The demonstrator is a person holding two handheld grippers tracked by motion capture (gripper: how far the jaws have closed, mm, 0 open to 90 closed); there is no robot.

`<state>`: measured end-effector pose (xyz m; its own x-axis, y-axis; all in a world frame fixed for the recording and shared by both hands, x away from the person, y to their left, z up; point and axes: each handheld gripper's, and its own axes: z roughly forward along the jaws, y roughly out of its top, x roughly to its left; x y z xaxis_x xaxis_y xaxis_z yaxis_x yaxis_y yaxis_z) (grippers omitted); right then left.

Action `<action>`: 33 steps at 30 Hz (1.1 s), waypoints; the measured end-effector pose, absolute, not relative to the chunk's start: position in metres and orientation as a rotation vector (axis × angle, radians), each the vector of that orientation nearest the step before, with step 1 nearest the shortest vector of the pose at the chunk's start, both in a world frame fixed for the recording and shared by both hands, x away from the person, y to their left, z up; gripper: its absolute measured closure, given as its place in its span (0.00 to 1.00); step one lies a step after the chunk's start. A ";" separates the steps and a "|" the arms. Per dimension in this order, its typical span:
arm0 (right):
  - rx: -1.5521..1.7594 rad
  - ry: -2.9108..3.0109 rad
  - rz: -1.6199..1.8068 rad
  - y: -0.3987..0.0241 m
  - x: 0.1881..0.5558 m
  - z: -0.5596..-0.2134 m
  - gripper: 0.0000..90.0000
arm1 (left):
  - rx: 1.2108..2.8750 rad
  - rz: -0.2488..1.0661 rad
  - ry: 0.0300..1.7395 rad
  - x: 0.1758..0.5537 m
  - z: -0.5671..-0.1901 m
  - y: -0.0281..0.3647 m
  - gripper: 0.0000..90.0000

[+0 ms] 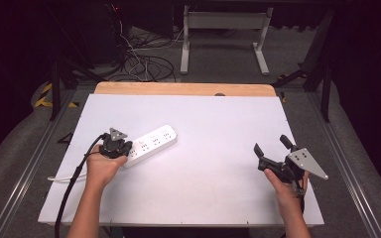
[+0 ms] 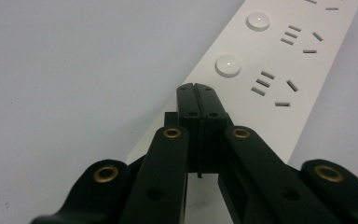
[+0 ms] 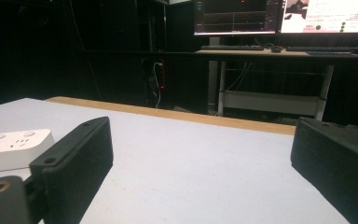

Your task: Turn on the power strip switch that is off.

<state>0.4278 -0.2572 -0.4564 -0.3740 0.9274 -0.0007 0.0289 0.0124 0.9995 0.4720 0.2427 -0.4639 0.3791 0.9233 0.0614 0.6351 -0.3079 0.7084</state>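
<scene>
Your left hand-held gripper (image 1: 120, 148) is clenched, its two black jaws pressed flat together with nothing between them, and the tips sit right over the near end of the long white plastic power strip (image 1: 151, 143). That strip lies flat on the white surface (image 1: 213, 163), in its left half, slanting from near your left hand up toward the far edge. In the left gripper view the closed tips (image 2: 196, 88) rest just short of one of the round white push buttons (image 2: 228, 66) beside a socket group; whether they touch the strip's casing there, I cannot tell.

This looks like the pressing step: you are lined up to push a switch with the closed tips. The next move calls for a short nudge forward along the strip so the tips land squarely on the button, then a straight push down, kept gentle so the strip does not slide.

Your right hand-held gripper (image 1: 274, 145) is released, jaws wide apart, waiting near the right edge, well apart from the strip. It could steady the strip's far end if needed.
</scene>
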 end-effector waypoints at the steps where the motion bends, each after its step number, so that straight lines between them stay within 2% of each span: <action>1: 1.021 1.513 1.466 -0.257 0.428 -0.456 0.07 | 2.045 0.627 1.334 0.472 -0.464 0.243 1.00; 18: 1.023 1.520 1.461 -0.256 0.428 -0.457 0.07 | 2.046 0.617 1.327 0.472 -0.464 0.244 1.00; 30: 1.027 1.519 1.464 -0.256 0.429 -0.457 0.07 | 2.029 0.650 1.311 0.469 -0.466 0.243 1.00; 33: 1.032 1.520 1.456 -0.257 0.429 -0.458 0.07 | 1.991 0.694 1.315 0.467 -0.469 0.245 1.00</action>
<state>0.4294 -0.2566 -0.4577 -0.3693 0.9293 0.0004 0.0402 0.0156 0.9991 0.4671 0.2446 -0.4687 0.3585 0.9303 0.0777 0.5893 -0.2901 0.7540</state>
